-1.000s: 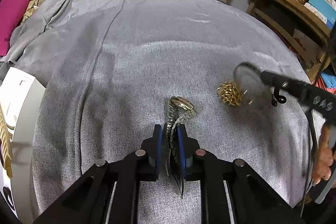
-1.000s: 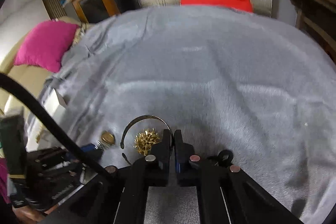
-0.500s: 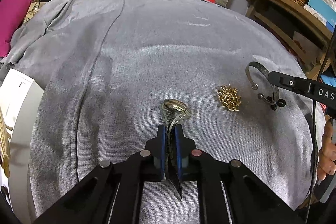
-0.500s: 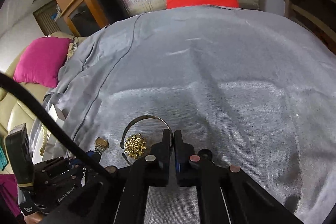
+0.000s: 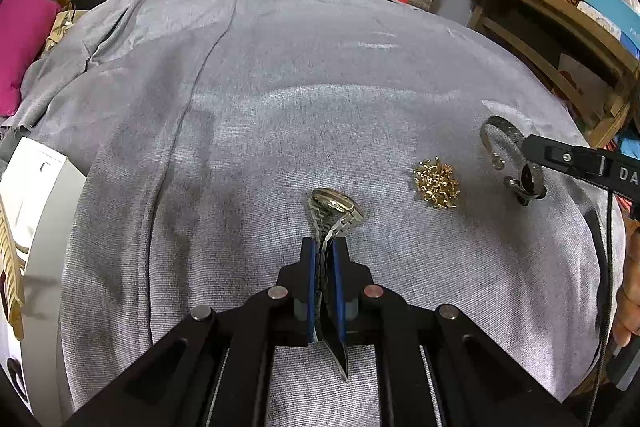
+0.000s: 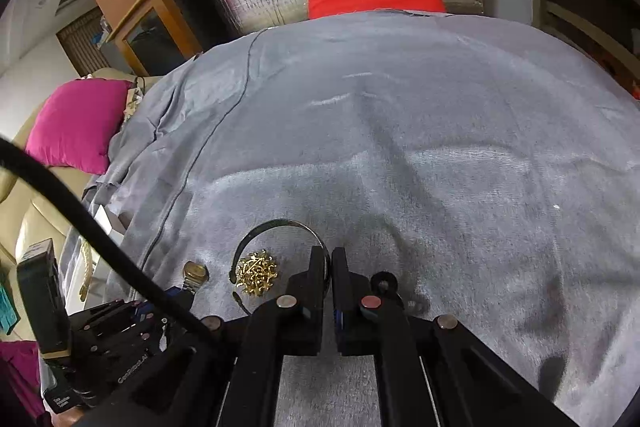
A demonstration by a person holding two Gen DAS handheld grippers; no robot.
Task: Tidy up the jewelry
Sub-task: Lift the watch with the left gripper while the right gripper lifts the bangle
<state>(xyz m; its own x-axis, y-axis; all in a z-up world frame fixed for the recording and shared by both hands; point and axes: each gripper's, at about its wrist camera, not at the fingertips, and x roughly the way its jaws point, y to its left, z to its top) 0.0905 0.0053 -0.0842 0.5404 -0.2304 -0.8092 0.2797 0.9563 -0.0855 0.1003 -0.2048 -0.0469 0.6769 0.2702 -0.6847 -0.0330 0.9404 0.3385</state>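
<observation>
Currently gray cloth (image 5: 280, 87) carries all pieces; white stand (image 5: 36, 195) at its left edge. Left gripper (image 5: 323, 263) clamps watch (image 5: 334, 205) by the band, right gripper (image 6: 328, 261) pinches dark bangle (image 6: 280, 225), gold cluster (image 5: 436, 183) between them. Pickup step; probably next, carry watch to stand

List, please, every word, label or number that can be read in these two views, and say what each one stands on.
"DA", cut off by the frame edge: white letters on the right gripper body, left wrist view.
White lettering on the left gripper housing, right wrist view: too blurred to read for sure.
Print on the blue box on the wooden shelf: too small to read.
The watch dial shows nothing legible.
</observation>
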